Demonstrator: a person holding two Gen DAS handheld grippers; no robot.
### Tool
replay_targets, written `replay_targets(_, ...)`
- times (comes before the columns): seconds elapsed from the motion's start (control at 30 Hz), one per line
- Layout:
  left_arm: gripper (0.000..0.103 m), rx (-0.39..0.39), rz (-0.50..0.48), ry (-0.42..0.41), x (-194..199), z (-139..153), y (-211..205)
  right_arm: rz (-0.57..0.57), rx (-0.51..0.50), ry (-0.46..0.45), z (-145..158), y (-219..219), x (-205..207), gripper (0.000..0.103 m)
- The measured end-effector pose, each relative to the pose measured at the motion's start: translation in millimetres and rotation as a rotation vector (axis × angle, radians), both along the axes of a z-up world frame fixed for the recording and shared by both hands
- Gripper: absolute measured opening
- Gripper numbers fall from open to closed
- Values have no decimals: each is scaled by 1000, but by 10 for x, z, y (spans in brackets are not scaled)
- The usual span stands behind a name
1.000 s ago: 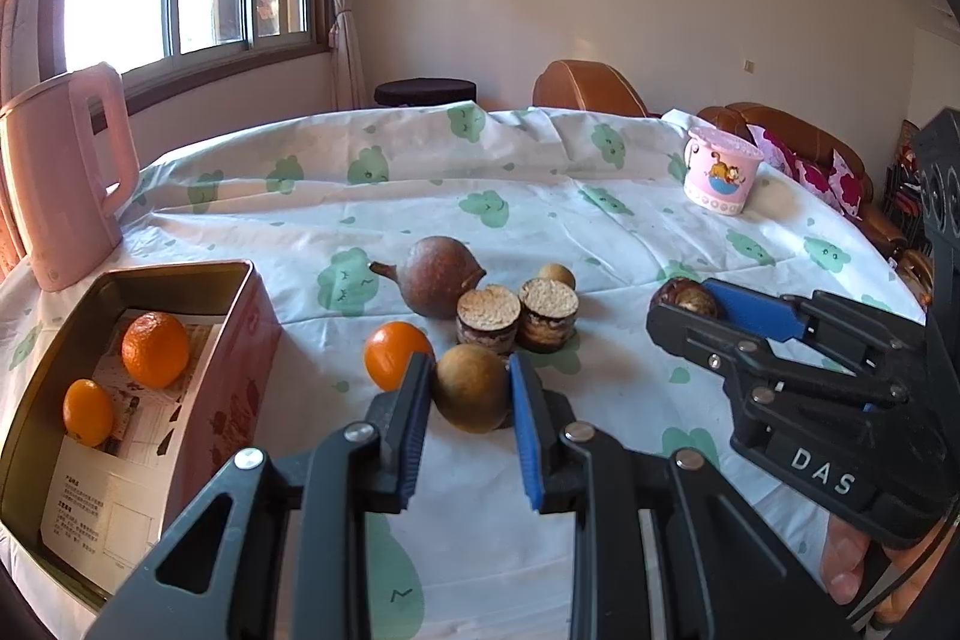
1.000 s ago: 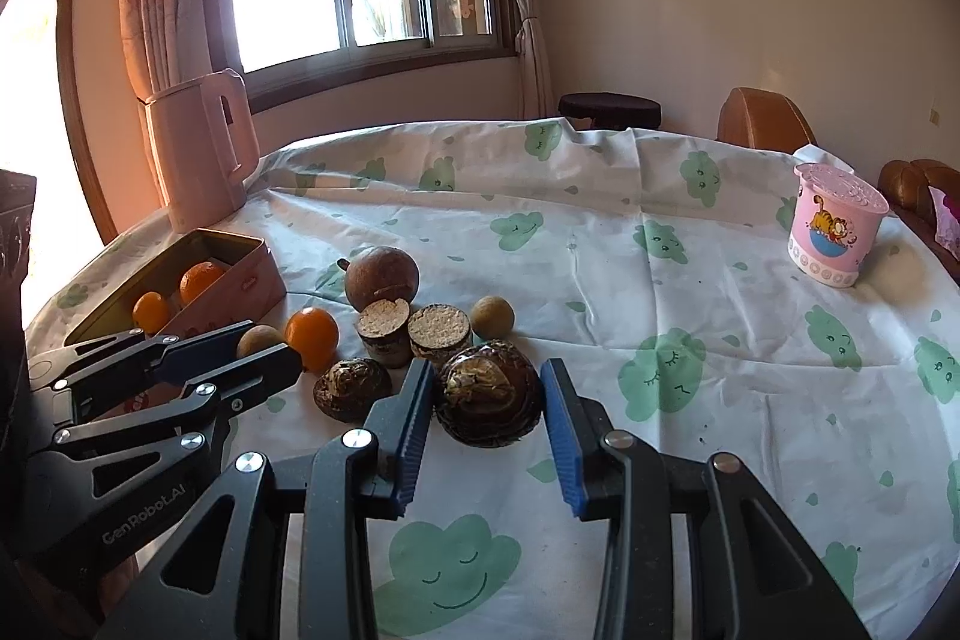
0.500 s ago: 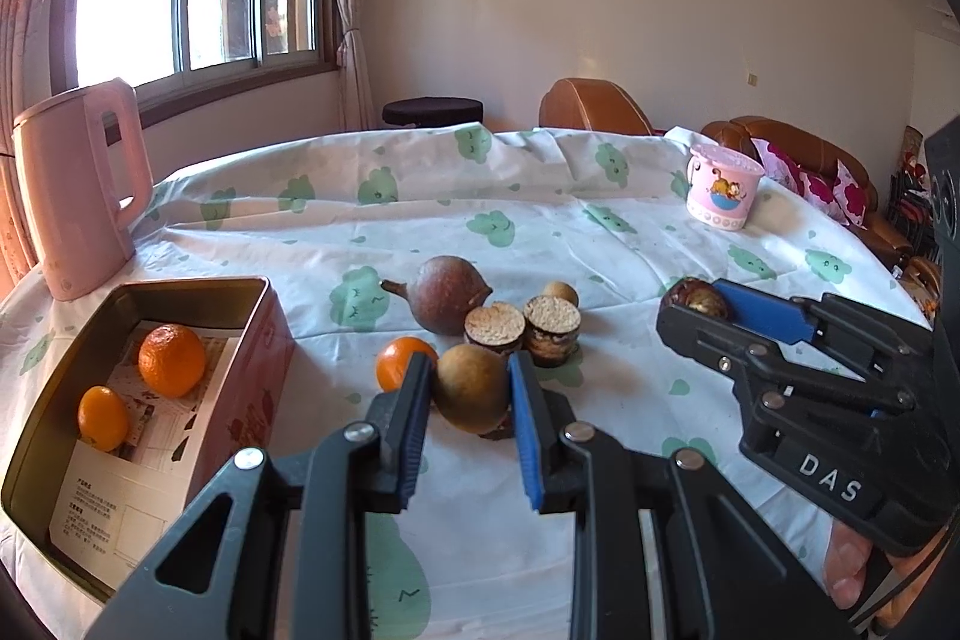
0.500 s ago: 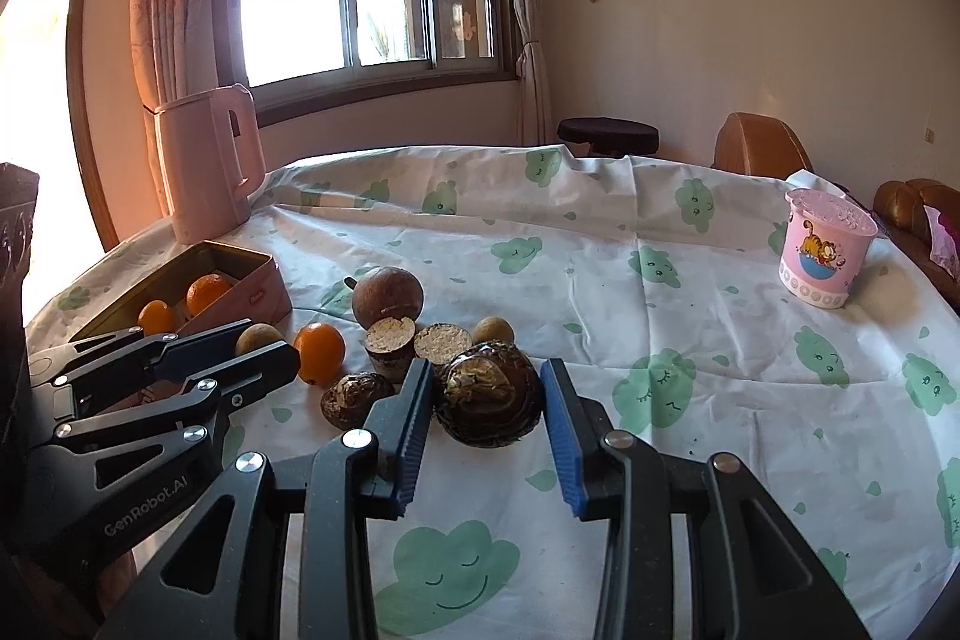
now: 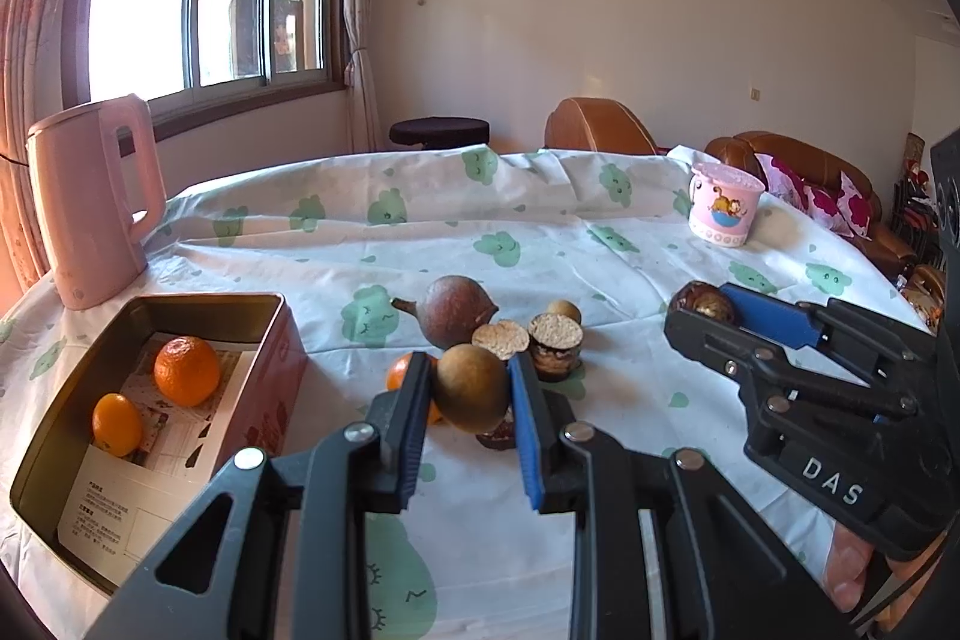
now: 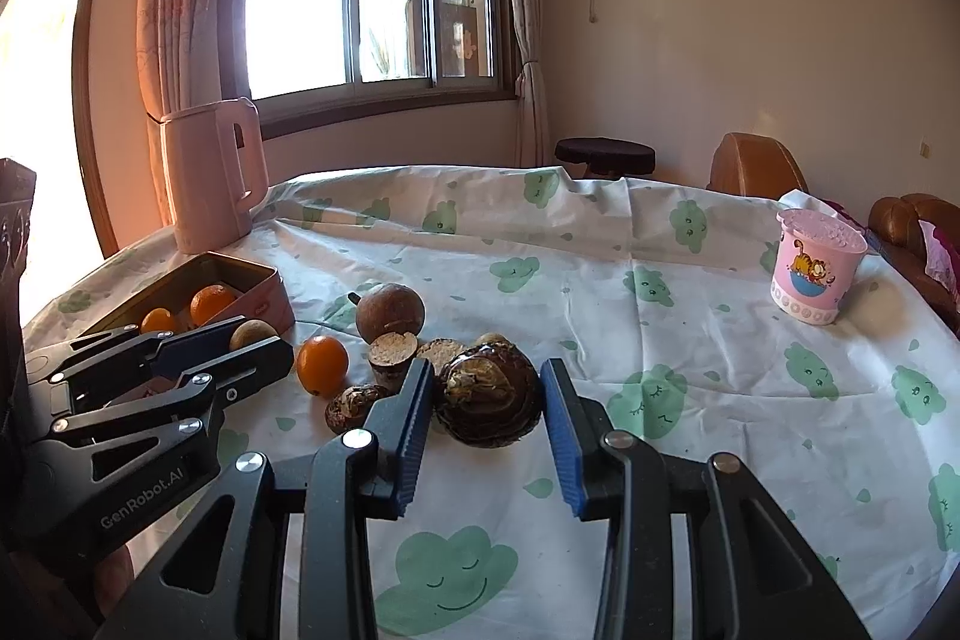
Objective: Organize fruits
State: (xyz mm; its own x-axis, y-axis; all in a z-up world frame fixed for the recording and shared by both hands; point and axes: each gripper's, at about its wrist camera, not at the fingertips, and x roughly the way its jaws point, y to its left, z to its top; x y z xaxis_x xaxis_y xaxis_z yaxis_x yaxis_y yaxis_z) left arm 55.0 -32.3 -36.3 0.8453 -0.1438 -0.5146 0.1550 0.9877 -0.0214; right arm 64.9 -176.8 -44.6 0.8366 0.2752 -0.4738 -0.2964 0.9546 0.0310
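Note:
My left gripper (image 5: 471, 388) is shut on a round tan-brown fruit (image 5: 471, 388) and holds it above the tablecloth. My right gripper (image 6: 487, 400) is shut on a dark wrinkled fruit (image 6: 487, 394), also lifted. It shows in the left wrist view (image 5: 705, 307) too. A pink tin box (image 5: 282, 370) at the left holds two oranges (image 5: 186, 370). On the cloth lie an orange (image 6: 322, 364), a large brown fruit (image 5: 456, 310), two cut fruit halves (image 5: 555, 337), a small tan fruit (image 5: 564, 310) and a small dark fruit (image 6: 354, 406).
A pink kettle (image 5: 90, 208) stands behind the box at the far left. A pink cartoon cup (image 5: 723, 211) stands at the far right of the table. Chairs and a sofa (image 5: 810, 184) lie beyond the table's far edge.
Both grippers have risen with their fruits held, and the cameras look from higher and further back. The fruits on the cloth have not moved.

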Motion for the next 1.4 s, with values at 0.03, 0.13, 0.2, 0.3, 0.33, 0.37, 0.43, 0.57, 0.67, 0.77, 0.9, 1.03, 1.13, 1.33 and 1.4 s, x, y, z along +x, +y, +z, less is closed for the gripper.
replay_targets(0.03, 28, 0, 1, -3, -5, 3, 0, -1, 0, -3, 2, 1, -8, 39)
replay_targets(0.13, 28, 0, 2, -10, -11, 8, 3, -3, -1, -11, 9, -1, -23, 39)
replay_targets(0.2, 28, 0, 4, -15, -22, 10, 6, -3, -1, -15, 11, -3, -32, 39)
replay_targets(0.3, 28, 1, 5, -24, -40, 18, 8, -5, -2, -21, 17, -7, -36, 39)
replay_targets(0.33, 28, 1, 5, -26, -42, 22, 11, -5, -3, -23, 20, -7, -39, 39)
replay_targets(0.37, 28, 1, 6, -29, -46, 24, 11, -6, -3, -25, 22, -6, -42, 39)
replay_targets(0.43, 28, 3, 8, -35, -57, 29, 10, -7, -3, -30, 27, -7, -50, 39)
replay_targets(0.57, 28, 2, 12, -50, -80, 41, 19, -11, -5, -45, 37, -2, -75, 39)
replay_targets(0.67, 28, 4, 15, -59, -92, 50, 17, -14, -8, -54, 41, -6, -90, 39)
replay_targets(0.77, 28, 3, 18, -70, -108, 57, 19, -21, -9, -63, 52, -12, -106, 39)
replay_targets(0.9, 28, 1, 20, -83, -129, 65, 30, -28, -20, -78, 65, 4, -127, 39)
replay_targets(1.03, 28, -13, 19, -90, -142, 74, 63, -33, -47, -90, 67, 48, -139, 39)
replay_targets(1.13, 28, -16, 23, -95, -166, 80, 88, -31, -73, -100, 71, 103, -154, 39)
replay_targets(1.33, 28, -7, 50, -103, -255, 99, 237, 19, -76, -85, 78, 274, -151, 39)
replay_targets(1.4, 28, -9, 63, -101, -269, 113, 312, 48, -73, -82, 102, 371, -150, 39)
